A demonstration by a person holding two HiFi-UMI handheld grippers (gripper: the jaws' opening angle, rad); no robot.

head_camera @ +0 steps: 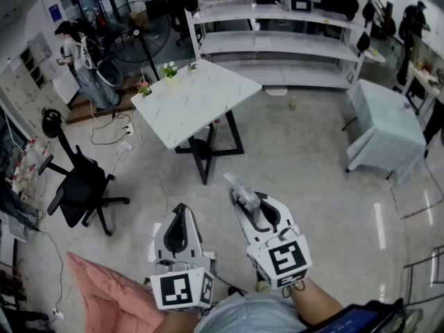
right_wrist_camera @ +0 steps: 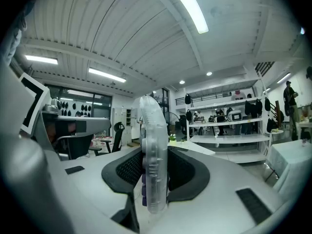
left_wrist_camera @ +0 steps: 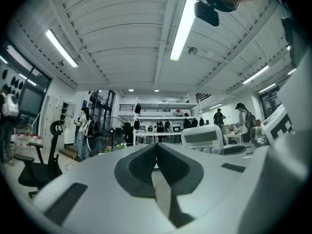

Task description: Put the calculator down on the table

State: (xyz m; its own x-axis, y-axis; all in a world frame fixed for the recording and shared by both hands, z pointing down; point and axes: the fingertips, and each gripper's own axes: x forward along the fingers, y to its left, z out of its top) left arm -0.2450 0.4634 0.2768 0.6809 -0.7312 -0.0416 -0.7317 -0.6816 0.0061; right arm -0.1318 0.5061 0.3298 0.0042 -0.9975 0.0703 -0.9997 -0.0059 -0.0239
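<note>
A pale translucent calculator (head_camera: 236, 186) sticks out ahead of my right gripper (head_camera: 244, 200), which is shut on it. In the right gripper view the calculator (right_wrist_camera: 153, 150) stands edge-on, with a dark pad pressing it from each side. My left gripper (head_camera: 180, 210) is held level beside it at the left, shut with nothing in it; its pads (left_wrist_camera: 146, 162) meet in a line. The calculator (left_wrist_camera: 202, 139) also shows at the right of the left gripper view. The white marble-topped table (head_camera: 208, 106) stands some way ahead of both grippers, beyond bare floor.
Two small potted plants (head_camera: 170, 70) sit at the table's far left corner. A black office chair (head_camera: 80, 186) stands left, white shelving (head_camera: 277, 44) at the back, a cloth-covered table (head_camera: 388, 127) right. A person (head_camera: 76, 57) stands far left beside a fan (head_camera: 142, 30).
</note>
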